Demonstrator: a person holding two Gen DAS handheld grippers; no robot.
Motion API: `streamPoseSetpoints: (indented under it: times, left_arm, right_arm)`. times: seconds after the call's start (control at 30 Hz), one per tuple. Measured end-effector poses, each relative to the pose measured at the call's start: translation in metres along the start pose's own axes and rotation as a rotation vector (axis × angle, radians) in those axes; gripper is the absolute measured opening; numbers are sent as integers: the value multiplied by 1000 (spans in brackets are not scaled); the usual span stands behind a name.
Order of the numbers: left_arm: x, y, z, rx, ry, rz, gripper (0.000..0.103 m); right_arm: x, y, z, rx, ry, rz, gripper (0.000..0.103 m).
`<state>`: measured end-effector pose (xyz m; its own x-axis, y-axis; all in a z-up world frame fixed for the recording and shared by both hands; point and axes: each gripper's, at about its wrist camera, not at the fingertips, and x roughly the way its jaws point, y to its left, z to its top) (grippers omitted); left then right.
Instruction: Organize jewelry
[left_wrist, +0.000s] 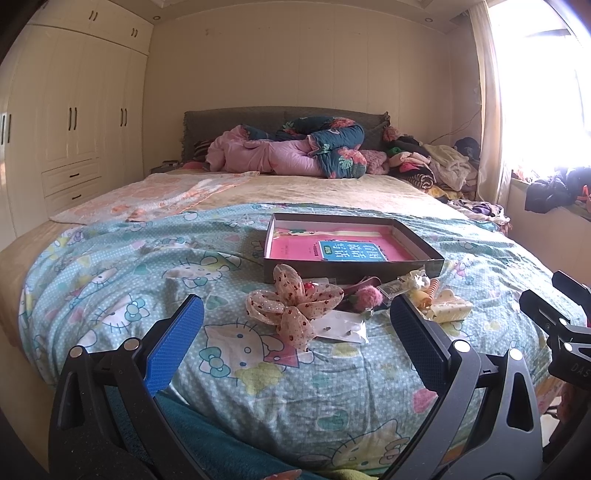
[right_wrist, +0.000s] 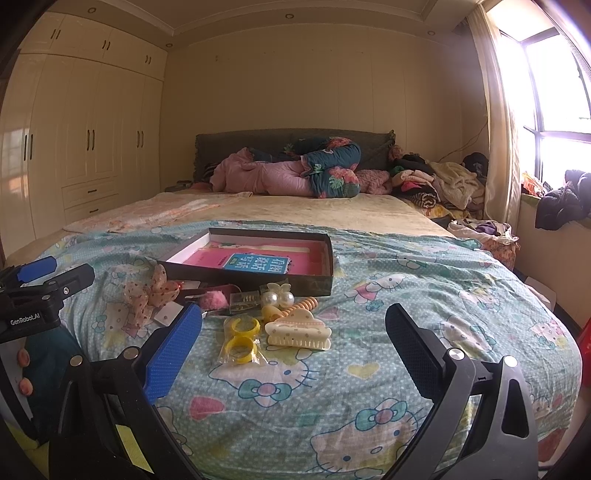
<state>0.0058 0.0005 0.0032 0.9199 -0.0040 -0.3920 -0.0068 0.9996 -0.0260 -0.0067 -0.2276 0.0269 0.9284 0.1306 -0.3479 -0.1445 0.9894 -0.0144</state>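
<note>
Plainly, both the left gripper (left_wrist: 297, 332) and right gripper (right_wrist: 293, 332) hover with fingers apart, empty. The near cream hair claw (right_wrist: 298, 328) looks light, stiff, slippery; best pinched across its arched back.

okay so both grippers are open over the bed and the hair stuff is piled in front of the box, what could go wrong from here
1. The accessories lie crowded and touching: the cream claw clip, bagged yellow rings and pearl piece. The open right gripper may catch two at once.
2. The quilt is soft and rumpled, so small pieces could sink or slide when pressed.
3. The dotted bow overlaps the earring card; the left gripper lifting the bow may drag it.
</note>
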Motion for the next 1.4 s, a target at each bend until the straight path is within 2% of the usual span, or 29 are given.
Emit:
streamPoseSetpoints:
  times: [0.27,0.4,0.73,1.07,1.23,1.4]
  left_arm:
    - [1,2,-2,-4,10,9,93]
    - [4,8,-3,-13,12,22,93]
    - [29,30,-1,-64,93,34,93]
    - [60,42,6,-93,159,39,93]
    - [78,37,10,-81,194,17,93]
    - [96,38,13,-102,218,-49,93]
  right_arm:
    - [-4,1,0,-2,9,6,97]
    - [13,4,-4,-12,22,28,97]
    - [50,23,2,-57,120,101,97]
    - [79,26,7,-65,164,108,97]
    - [96,24,11,-49,184,97,97]
    - [115,17,12,-41,215,73,97]
